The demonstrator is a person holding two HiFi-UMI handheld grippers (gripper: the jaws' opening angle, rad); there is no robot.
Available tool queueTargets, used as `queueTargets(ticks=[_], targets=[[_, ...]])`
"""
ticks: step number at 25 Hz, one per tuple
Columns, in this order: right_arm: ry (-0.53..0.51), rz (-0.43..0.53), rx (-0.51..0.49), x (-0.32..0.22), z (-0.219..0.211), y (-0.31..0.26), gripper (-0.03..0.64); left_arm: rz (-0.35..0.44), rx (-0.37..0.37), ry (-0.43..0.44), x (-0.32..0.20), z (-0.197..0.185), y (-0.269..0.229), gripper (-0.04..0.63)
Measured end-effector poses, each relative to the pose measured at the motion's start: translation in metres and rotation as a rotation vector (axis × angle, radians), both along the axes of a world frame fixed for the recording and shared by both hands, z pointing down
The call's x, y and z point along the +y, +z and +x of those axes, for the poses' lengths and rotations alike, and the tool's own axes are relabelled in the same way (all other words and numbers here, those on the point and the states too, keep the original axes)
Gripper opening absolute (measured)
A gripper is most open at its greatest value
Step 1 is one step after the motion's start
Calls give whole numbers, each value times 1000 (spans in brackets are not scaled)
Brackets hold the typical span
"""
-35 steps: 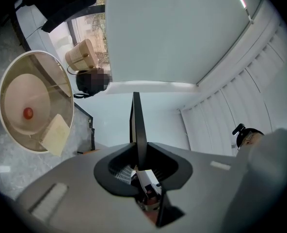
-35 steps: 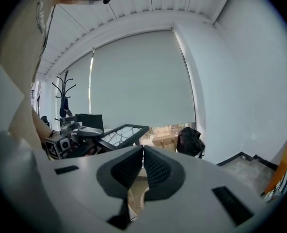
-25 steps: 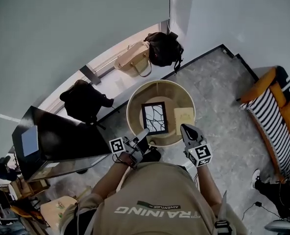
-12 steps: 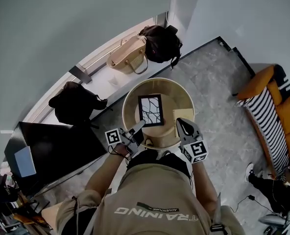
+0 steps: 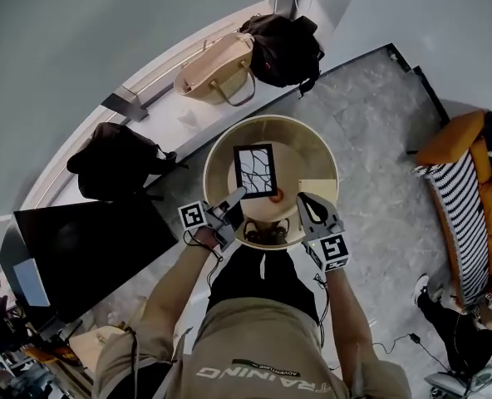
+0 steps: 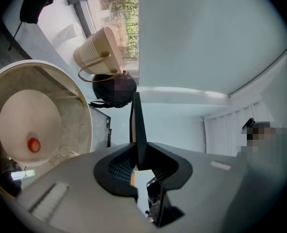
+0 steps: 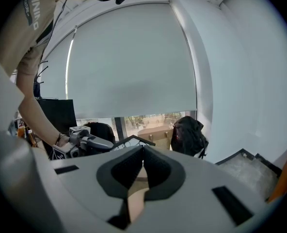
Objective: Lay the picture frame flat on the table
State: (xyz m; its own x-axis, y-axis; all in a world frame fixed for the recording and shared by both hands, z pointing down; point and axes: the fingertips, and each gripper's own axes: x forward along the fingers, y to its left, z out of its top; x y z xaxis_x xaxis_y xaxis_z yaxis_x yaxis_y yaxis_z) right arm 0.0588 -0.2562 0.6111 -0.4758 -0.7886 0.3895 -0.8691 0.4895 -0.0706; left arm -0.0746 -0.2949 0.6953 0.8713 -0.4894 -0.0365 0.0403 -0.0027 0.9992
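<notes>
A striped orange sofa (image 5: pixel 470 189) is noted at the right of the floor, and a tan handbag (image 5: pixel 213 69) and a black backpack (image 5: pixel 283 46) are seen side by side on the window ledge. A round table (image 5: pixel 300 152) with a raised rim is placed directly in front of the person. The picture frame (image 5: pixel 255 171) is held roughly level over the tabletop with its patterned face upward; contact with the surface cannot be established. The left gripper (image 5: pixel 239 195) is clamped on the frame's near corner, and the thin black edge is pinched between its pads. The right gripper (image 5: pixel 308 202) is held over the table's near right rim, jaws drawn together and nothing held. A small red object (image 5: pixel 277 195) is recorded on the tabletop, just beside the frame's near right corner.
</notes>
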Motion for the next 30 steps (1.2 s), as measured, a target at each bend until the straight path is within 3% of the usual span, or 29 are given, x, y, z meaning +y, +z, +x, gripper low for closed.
queueTargets(ticks=[11, 18, 30], targets=[[54, -116, -36, -15, 44, 132, 7, -104, -85, -81, -53, 12, 143, 77], [33, -172, -44, -11, 61, 200, 7, -120, -115, -118, -92, 20, 224, 77], [-10, -201, -91, -29, 54, 241, 7, -184, -166, -162, -128, 23, 290, 75]])
